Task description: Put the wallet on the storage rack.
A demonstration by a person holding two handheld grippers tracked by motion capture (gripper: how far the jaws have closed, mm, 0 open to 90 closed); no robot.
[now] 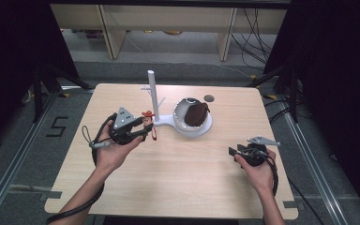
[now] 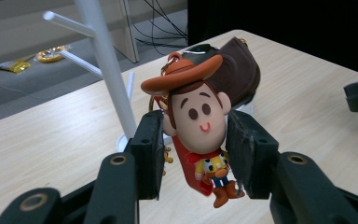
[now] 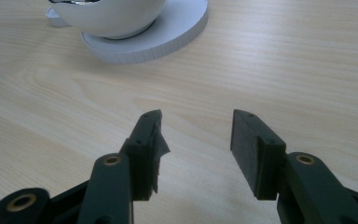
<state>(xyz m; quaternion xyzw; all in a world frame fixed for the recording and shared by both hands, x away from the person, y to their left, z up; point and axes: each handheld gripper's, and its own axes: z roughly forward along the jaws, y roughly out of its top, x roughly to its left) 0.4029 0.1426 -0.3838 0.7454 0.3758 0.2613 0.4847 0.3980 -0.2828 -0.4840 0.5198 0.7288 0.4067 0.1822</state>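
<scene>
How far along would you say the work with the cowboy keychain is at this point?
Done: the left gripper has the cowboy keychain clamped and lifted off the table. In hand: it is held beside the white stand. Left: it hangs on no peg yet. The right gripper is open and idle.

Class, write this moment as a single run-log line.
left tool: shut on cowboy keychain, beside white stand | right tool: open, nothing between jaws, above table | brown pouch: in white bowl

We read just one mark: a black "5" taped on the floor, left of the table.
</scene>
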